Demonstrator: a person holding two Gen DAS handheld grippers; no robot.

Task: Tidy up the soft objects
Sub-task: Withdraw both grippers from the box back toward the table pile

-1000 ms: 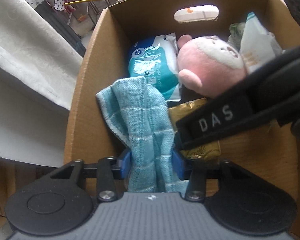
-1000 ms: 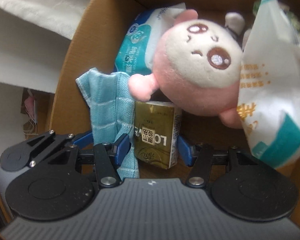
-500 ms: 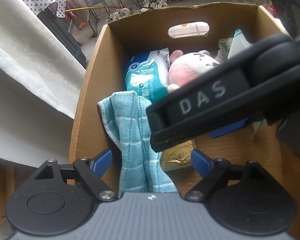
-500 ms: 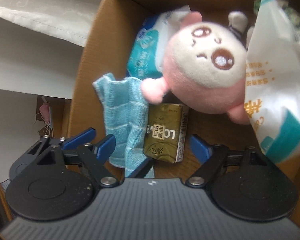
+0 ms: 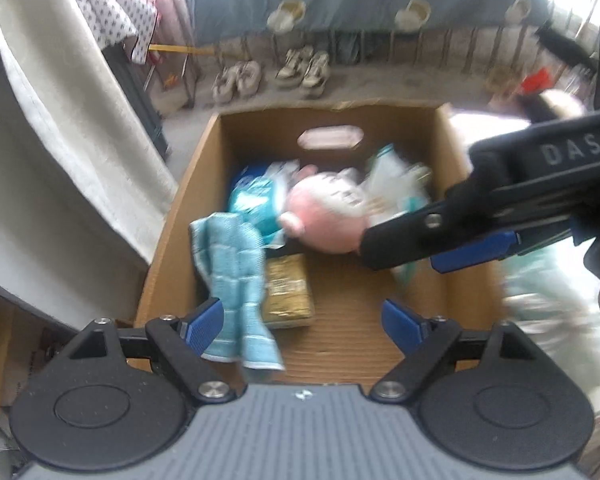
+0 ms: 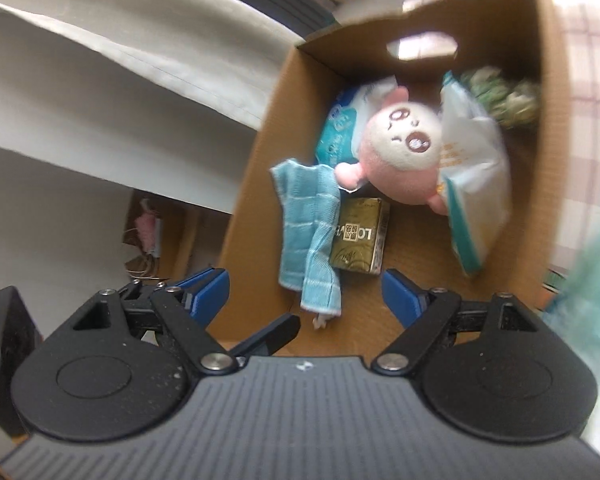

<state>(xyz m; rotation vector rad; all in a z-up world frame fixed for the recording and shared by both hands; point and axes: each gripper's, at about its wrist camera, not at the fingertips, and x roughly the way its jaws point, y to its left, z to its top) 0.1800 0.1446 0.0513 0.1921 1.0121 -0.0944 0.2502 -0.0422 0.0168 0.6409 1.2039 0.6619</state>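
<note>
Teal cloth (image 6: 308, 236) lies draped inside a brown cardboard box (image 6: 252, 200), along its nine o'clock wall, touching no gripper. At the cloth's three o'clock, just beside it, sits a gold packet (image 6: 358, 240). Toward twelve o'clock rests a pink plush toy (image 6: 400, 152), with a blue-and-white wipes pack (image 6: 340, 128) at its nine o'clock and a white pouch (image 6: 476, 172) at its three o'clock. The left gripper (image 5: 304, 320) and right gripper (image 6: 306, 288) both hover above the box, jaws released wide after just opening, with nothing between them.
</note>
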